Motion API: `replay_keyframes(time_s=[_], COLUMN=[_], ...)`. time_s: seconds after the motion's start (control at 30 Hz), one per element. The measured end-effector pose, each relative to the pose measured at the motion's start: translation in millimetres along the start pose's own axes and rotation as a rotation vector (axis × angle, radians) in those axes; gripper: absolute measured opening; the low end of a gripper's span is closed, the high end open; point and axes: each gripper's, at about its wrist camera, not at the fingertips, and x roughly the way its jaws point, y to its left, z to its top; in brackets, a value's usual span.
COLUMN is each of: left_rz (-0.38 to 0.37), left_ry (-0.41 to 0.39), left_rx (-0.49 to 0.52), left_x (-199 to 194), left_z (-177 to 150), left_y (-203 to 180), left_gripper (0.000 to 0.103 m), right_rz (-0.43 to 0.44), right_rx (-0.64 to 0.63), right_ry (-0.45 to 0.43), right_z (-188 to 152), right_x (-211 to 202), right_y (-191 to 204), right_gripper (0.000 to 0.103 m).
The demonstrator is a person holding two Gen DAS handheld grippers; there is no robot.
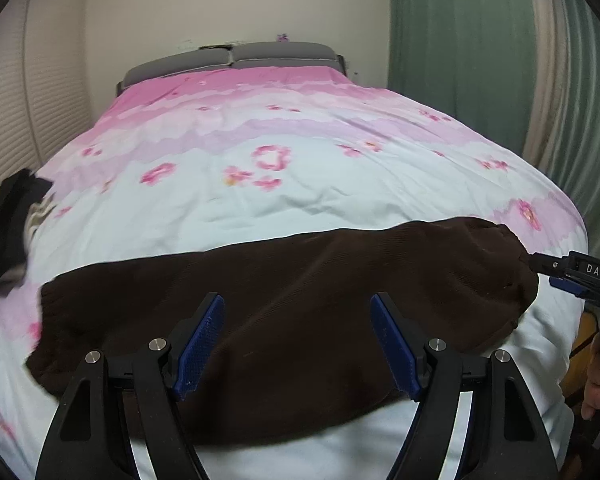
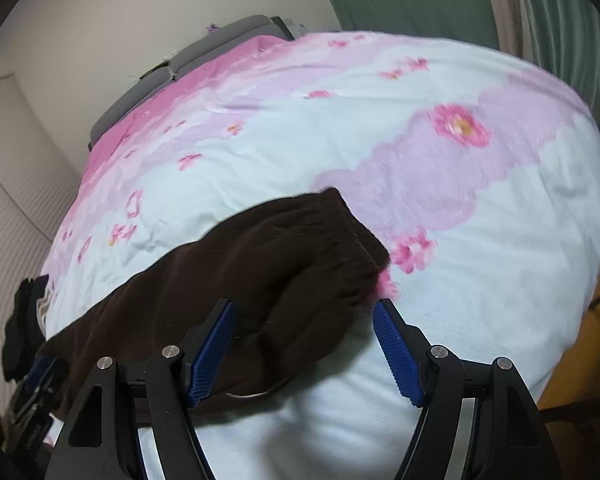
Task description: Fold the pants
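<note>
Left wrist view: left gripper (image 1: 298, 344) hangs over the pants (image 1: 284, 312), blue pads spread wide, nothing between them. The pants are dark brown and lie as a broad band across the near end of the bed (image 1: 260, 184), running from near its left edge to near its right edge; their far edge is straight, and the near edge bulges toward the camera. The bed carries a pale blue and pink flowered cover. A heap of black clothing (image 1: 4, 224) sits at the bed's left edge, apart from the pants. Right gripper (image 1: 540, 268) enters from the right, its tip touching the right end of the pants; from this view alone I cannot tell how its jaws stand. A grey headboard (image 1: 232, 58) closes the far end, with a green curtain (image 1: 460, 40) along the right side. Right wrist view: the right gripper's jaws are spread wide, empty; the left pad overlaps the bunched, ribbed end of the pants, the right pad is over bare cover. This end of the pants lies near the bed's near edge, folded and humped up. Part of the left gripper shows at the lower left, blurred.
</note>
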Motion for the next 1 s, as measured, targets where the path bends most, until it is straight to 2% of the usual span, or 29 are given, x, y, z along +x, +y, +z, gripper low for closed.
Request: replay_keyframes(time_s=[0.1,0.17,0.2,0.27,0.33,0.4,0.43,0.6,0.67,0.8,0.87,0.97,1.0], left_rz=[-0.003,-0.006,-0.007,-0.007,-0.011,-0.011,-0.01,-0.005,-0.009,-0.013,-0.013,-0.006,-0.003], left_ry=[0.015,0.037,0.044,0.058,0.054,0.046,0.046,0.077,0.094,0.097,0.075,0.049,0.04], left_rx=[0.006,-0.003,-0.006,-0.015,-0.02,-0.011,-0.005,-0.001,-0.005,0.009,0.027,0.052,0.056], left_x=[14.7,23.8,26.6,31.8,33.1,33.0,33.9,41.6,43.8,40.9,35.3,30.3,28.9], left_z=[-1.0,-3.7,-5.1,-5.6,-3.0,-0.9,0.2,-2.6,-4.7,-0.8,8.9,24.2,30.2], left_y=[-8.4,-10.5,-10.3,-10.4,-13.0,-15.9,-17.6,-18.1,-16.8,-15.4,-13.2,-8.8,-6.6], left_gripper=[0.075,0.075,0.075,0.075,0.075,0.075,0.075,0.075,0.075,0.075,0.075,0.075,0.075], right_rz=[0.006,0.034,0.054,0.058,0.056,0.03,0.024,-0.02,-0.005,-0.008,-0.017,-0.021,-0.022], right_rx=[0.04,0.065,0.076,0.071,0.039,-0.008,-0.014,-0.029,-0.009,0.013,-0.004,-0.068,-0.109], right_ry=[0.04,0.065,0.073,0.048,-0.012,-0.066,-0.059,0.093,0.119,0.085,0.066,-0.023,-0.053], right_z=[-1.4,-1.6,-0.5,4.4,13.9,24.9,27.9,9.5,7.9,12.1,12.9,18.9,23.9], right_x=[13.6,22.5,27.5,25.9,17.2,9.4,11.5,41.0,45.9,34.9,25.5,-0.8,-8.4], right_y=[-12.3,-16.8,-18.4,-18.9,-17.0,-12.0,-12.7,-28.1,-34.1,-35.9,-31.1,-18.3,-9.8], right_gripper=[0.069,0.049,0.032,0.023,0.018,0.018,0.018,0.019,0.021,0.037,0.037,0.04,0.047])
